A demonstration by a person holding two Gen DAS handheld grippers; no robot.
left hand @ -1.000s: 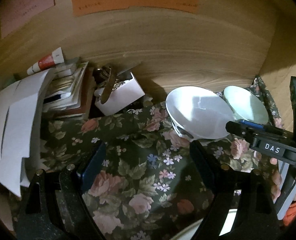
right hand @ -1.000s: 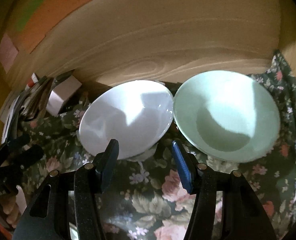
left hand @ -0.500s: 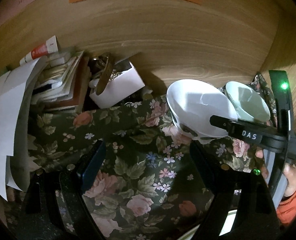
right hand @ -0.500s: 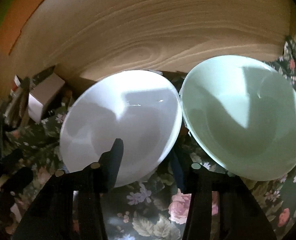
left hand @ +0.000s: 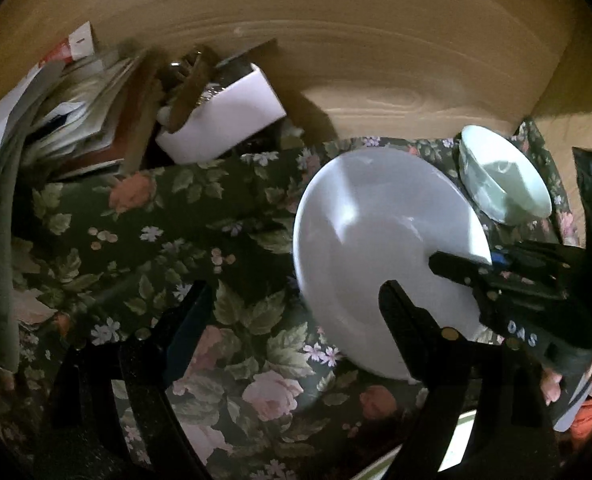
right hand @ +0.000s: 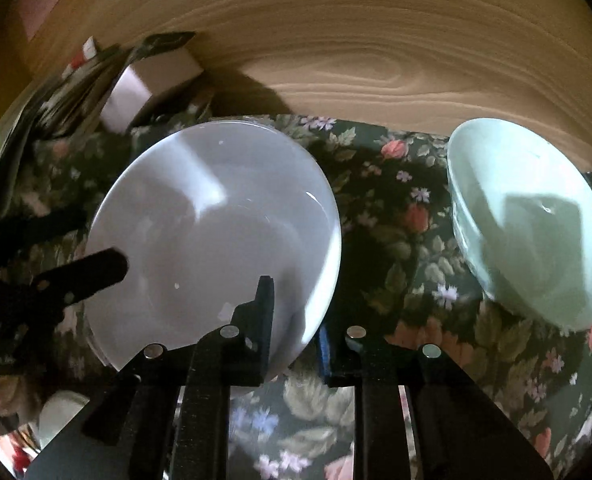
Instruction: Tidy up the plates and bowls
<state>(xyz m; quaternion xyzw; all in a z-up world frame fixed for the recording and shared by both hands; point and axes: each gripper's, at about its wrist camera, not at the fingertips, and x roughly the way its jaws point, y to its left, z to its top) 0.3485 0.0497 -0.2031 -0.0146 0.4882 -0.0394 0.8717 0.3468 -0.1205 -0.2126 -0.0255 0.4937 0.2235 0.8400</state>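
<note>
Judging by how things lie, the sorting has only begun: the white bowl (right hand: pixel 211 236) and the pale green bowl (right hand: pixel 532 236) both sit unstacked on the floral tablecloth (left hand: pixel 167 216) against the wooden back panel (right hand: pixel 376 60), well apart from each other, and nesting or shelving them is all left to do. The right gripper (right hand: pixel 296 320) is clamped on the near rim of the white bowl, one finger inside and one under the outside wall. The left gripper (left hand: pixel 296 300) hovers with its jaws wide apart and nothing between them, its right finger in front of the white bowl.

A second ago the right gripper stood short of the bowls with nothing between its jaws; they have just been closing and now pinch the white rim. That bowl then nearly touched the green one; a wide strip of cloth now separates them. The left gripper has dropped closer to the table, its gap unchanged.
</note>
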